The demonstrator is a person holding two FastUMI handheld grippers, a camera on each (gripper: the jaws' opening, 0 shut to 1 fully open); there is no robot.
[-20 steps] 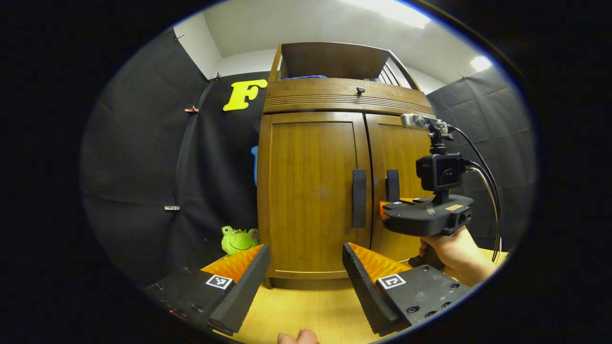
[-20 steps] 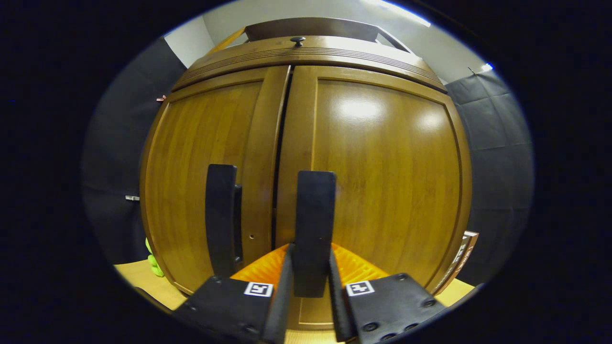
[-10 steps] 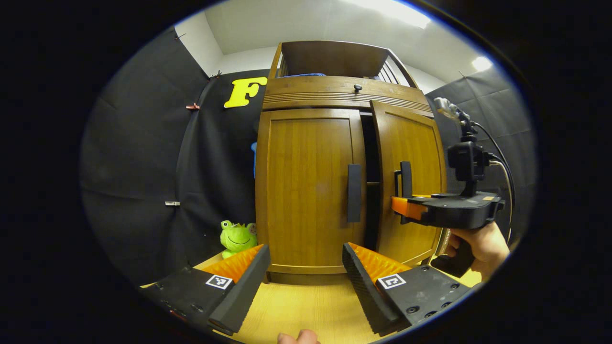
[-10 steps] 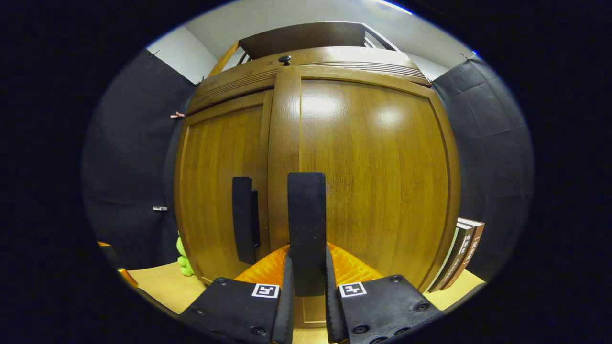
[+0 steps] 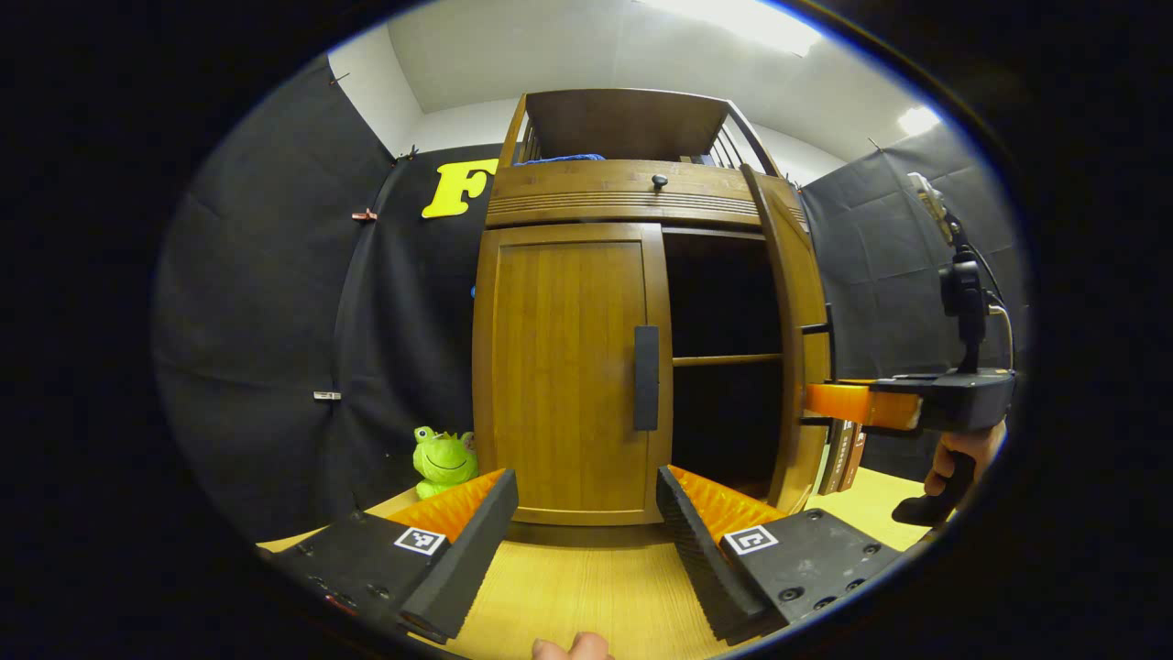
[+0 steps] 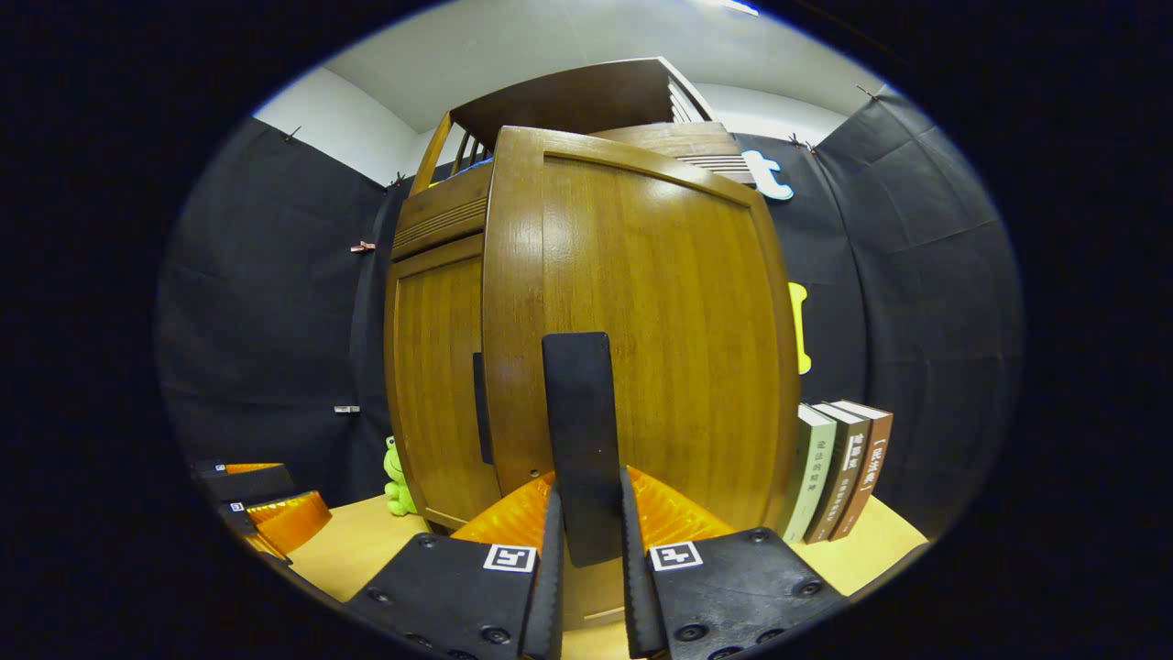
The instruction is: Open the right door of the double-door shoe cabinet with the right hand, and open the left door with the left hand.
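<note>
the shoe cabinet point(image 5: 568, 367) is smooth brown wood with lines in the grain, and it stands on a pale wooden table point(image 5: 568, 596). its right door point(image 6: 641, 339) is swung wide open, and in the left gripper view you see it edge on, with a dark inside and one thin shelf point(image 5: 727, 360) behind it. the right gripper point(image 6: 586, 550) has its two ridged orange and black fingers pressed on both sides of the flat black right handle point(image 6: 577, 440). the left door point(image 5: 568, 376) is closed, and its long black left handle point(image 5: 646, 378) is free. the left gripper point(image 5: 586, 541) is wide open with nothing in it, low over the table and well apart from the left door. a soft green frog toy point(image 5: 443, 458) sits by the cabinet's left side, partly hidden by the cabinet in the right gripper view. three books point(image 6: 838, 472) stand upright near the open door. a hand point(image 5: 962, 454) holds the right gripper's grip, cut off at the edge.
</note>
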